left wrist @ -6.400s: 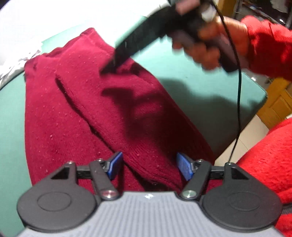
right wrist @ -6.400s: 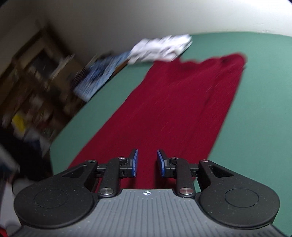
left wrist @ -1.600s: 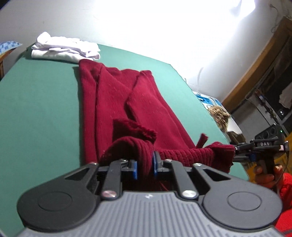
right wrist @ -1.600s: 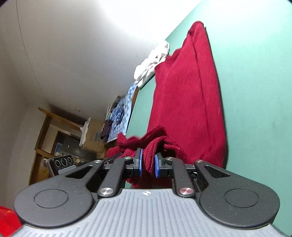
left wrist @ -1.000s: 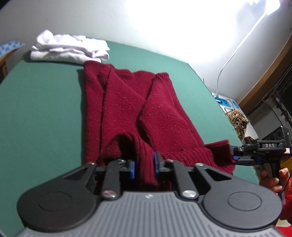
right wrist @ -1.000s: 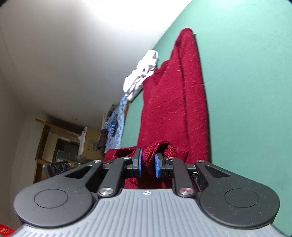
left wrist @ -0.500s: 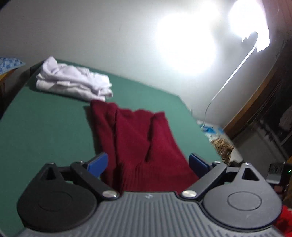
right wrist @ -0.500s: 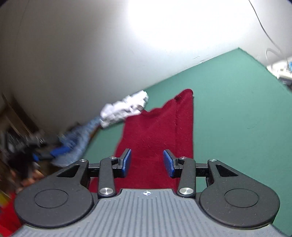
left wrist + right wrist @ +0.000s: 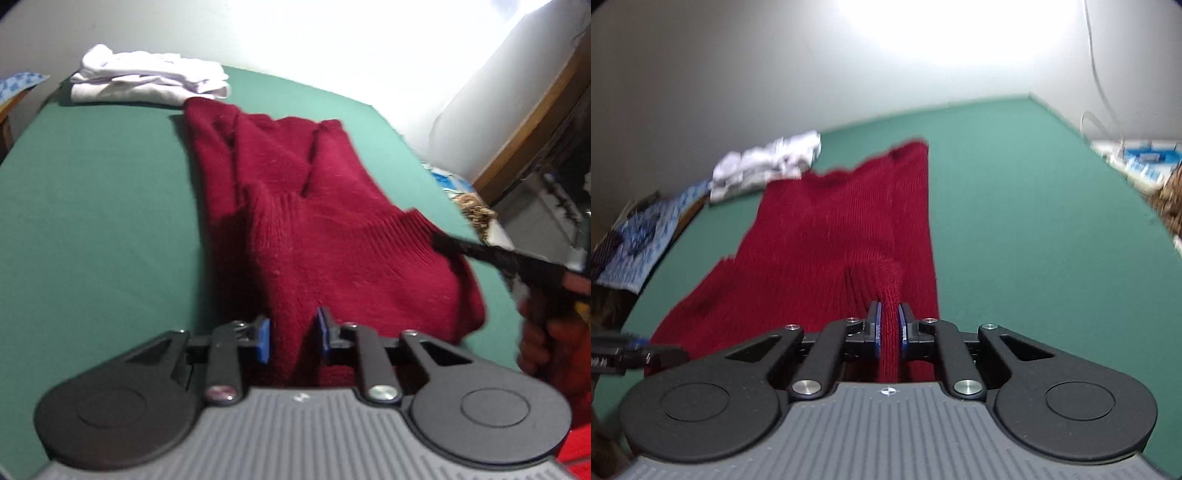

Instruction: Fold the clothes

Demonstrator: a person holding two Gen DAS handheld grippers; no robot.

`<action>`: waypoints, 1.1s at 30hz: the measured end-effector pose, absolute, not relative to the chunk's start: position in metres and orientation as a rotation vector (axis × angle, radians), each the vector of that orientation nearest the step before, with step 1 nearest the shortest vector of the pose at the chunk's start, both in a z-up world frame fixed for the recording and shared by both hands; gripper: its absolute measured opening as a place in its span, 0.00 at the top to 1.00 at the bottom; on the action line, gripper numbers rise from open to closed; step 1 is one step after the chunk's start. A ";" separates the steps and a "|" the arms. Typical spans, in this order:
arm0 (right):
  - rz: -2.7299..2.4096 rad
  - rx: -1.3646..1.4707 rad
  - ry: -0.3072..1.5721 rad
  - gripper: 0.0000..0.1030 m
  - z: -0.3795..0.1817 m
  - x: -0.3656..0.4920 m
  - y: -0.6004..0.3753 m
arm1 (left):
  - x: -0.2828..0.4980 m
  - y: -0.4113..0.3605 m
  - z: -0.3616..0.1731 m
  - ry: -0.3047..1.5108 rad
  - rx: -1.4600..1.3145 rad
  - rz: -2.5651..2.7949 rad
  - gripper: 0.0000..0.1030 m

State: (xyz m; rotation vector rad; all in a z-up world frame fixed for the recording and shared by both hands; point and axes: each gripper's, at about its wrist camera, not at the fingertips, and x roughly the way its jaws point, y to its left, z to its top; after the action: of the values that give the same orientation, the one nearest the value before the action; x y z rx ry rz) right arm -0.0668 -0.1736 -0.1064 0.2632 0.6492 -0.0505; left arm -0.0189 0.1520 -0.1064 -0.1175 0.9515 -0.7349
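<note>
A dark red knitted sweater (image 9: 303,206) lies lengthwise on the green table (image 9: 92,206), sleeves folded in. My left gripper (image 9: 293,336) is at its near end, and its jaws are closing with a bunched ridge of the knit pinched between the blue pads. In the right wrist view the sweater (image 9: 827,236) runs away from me, and my right gripper (image 9: 889,328) is closing on a raised pleat of it near the right edge. The right gripper's black fingers (image 9: 465,249) show at the ribbed hem in the left wrist view.
A stack of folded white clothes (image 9: 147,79) sits at the sweater's far end. A blue patterned cloth (image 9: 639,236) lies off the table's left edge. Wooden furniture (image 9: 535,110) and clutter stand to the right. A hand in a red sleeve (image 9: 543,328) holds the right gripper.
Half a second ago both grippers stood open above the sweater, having let go of it. Now both have come down and closed on folds of the knit.
</note>
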 end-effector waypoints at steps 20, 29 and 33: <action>0.162 0.257 0.838 0.78 -0.120 -0.133 -0.179 | -0.041 0.155 -0.122 1.013 -0.134 -0.614 0.63; 0.144 0.207 0.878 0.82 -0.125 -0.138 -0.190 | -0.050 0.142 -0.124 1.031 -0.066 -0.590 0.60; 0.106 0.204 0.786 0.66 -0.104 -0.142 -0.194 | -0.052 0.153 -0.108 0.999 -0.030 -0.541 0.62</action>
State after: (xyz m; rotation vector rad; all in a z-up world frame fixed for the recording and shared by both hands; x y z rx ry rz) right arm -0.1417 -0.1937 -0.1044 0.2041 0.7864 0.1055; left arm -0.0525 0.1526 -0.1084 -0.0302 0.9991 -0.5409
